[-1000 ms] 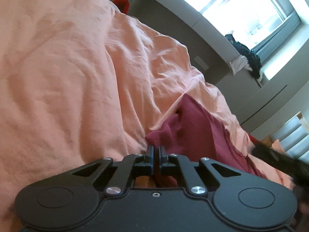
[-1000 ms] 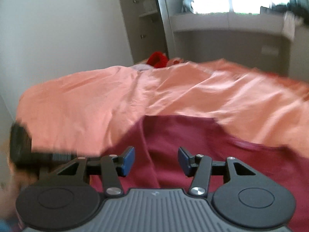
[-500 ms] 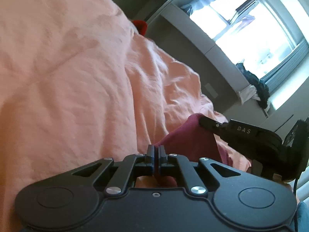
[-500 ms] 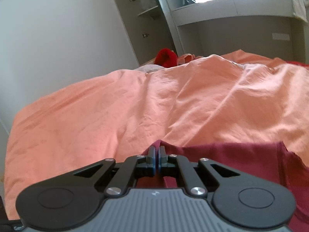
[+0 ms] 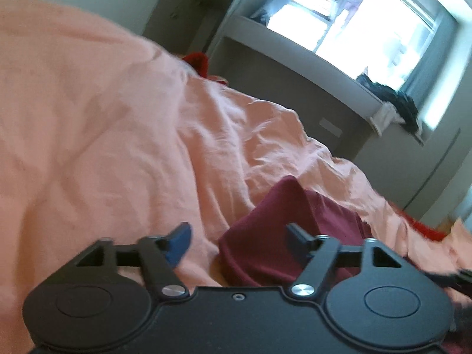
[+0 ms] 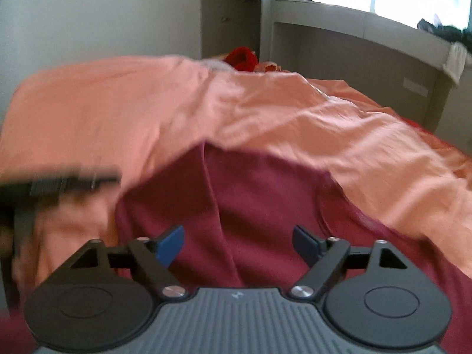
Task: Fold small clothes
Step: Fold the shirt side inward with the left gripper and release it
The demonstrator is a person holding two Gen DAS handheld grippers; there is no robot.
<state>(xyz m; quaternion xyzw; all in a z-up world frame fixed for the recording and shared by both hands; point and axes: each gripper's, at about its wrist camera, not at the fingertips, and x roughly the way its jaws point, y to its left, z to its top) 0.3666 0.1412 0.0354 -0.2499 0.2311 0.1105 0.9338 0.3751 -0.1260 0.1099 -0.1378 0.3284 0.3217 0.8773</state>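
A dark red garment (image 6: 250, 206) lies on the salmon bedspread (image 6: 147, 97), with a fold ridge running down its middle. My right gripper (image 6: 237, 244) is open just above it and holds nothing. In the left wrist view the garment (image 5: 283, 230) shows as a raised folded edge on the bedspread (image 5: 103, 135). My left gripper (image 5: 239, 243) is open, its right finger over the cloth, its left finger over the bedspread. The left gripper shows blurred at the left in the right wrist view (image 6: 59, 183).
A bright red item (image 6: 242, 57) lies at the far end of the bed. A grey window ledge (image 5: 309, 67) with dark clothes (image 5: 389, 100) on it runs behind the bed. A white wall and a shelf unit (image 6: 233, 14) stand beyond.
Both grippers were shut on the red garment half a second ago and are now open. The cloth has dropped onto the bed. Both views are blurred by motion.
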